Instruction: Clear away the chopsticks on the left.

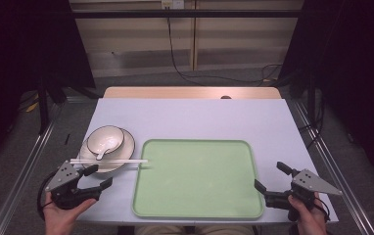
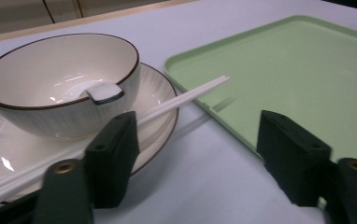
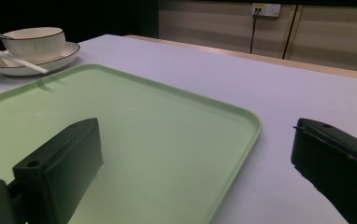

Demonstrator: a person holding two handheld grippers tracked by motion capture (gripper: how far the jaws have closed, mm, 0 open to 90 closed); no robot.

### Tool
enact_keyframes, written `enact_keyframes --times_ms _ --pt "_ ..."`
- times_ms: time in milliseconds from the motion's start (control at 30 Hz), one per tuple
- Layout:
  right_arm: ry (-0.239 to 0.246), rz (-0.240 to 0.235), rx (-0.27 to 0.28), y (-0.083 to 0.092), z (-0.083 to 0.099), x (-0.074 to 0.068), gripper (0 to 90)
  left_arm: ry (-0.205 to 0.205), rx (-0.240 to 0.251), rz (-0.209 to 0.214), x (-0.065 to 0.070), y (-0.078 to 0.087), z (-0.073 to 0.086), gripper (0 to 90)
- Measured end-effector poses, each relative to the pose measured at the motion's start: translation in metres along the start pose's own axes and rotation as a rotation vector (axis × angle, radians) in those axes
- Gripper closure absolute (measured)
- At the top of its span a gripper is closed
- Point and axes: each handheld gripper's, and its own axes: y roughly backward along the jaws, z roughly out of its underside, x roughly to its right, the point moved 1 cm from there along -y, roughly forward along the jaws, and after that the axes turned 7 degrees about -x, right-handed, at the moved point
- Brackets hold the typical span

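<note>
I've got the table (image 1: pixel 190 115) w/ one green tray (image 1: pixel 197 178) centre-front, empty. At approx 10 o'clock from the tray sits one plate (image 1: pixel 126 147), one bowl (image 1: pixel 105 139) on it, one spoon (image 1: pixel 100 154) inside the bowl. One pair of white chopsticks (image 1: pixel 107 161) lies across the plate's near rim, long axis running 9-to-3, tips overhanging the tray's left edge.

My left gripper (image 1: pixel 98 177) is just beside the plate at its 6 o'clock, so the sticks lie at approx 12 from it, crosswise to the jaws. Jaws stand partway apart, nothing pinched; in the left gripper view the sticks pass behind the left jaw. Left is clearly the nearer hand.

Right gripper (image 1: pixel 269 178) sits at the tray's 4 o'clock corner, jaws wide, holding nothing, well apart from the sticks.
</note>
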Motion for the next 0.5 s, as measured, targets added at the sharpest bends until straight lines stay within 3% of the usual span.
enact_keyframes --times_ms 67,167,233,367,467,500 --pt "0.000 -0.005 0.001 0.000 0.000 0.000 1.5 -0.022 -0.022 -0.022 -0.010 0.001 -0.001 35.4" --pt "0.000 -0.003 0.001 0.000 0.000 -0.001 1.5 -0.011 -0.042 -0.029 -0.022 0.000 0.000 40.0" --pt "0.000 -0.004 0.002 0.000 0.000 -0.001 1.5 -0.029 -0.057 -0.009 -0.029 0.000 0.001 45.9" --pt "0.000 -0.005 -0.001 -0.001 0.000 -0.001 1.5 -0.079 -0.107 -0.009 -0.039 -0.003 0.000 51.6" --pt "0.002 -0.006 -0.003 0.000 0.000 -0.001 1.5 -0.088 -0.119 -0.008 -0.046 -0.005 0.000 52.3" --pt "0.001 -0.007 -0.003 0.000 0.000 -0.001 1.5 -0.080 -0.119 0.011 -0.048 -0.006 0.000 52.2"
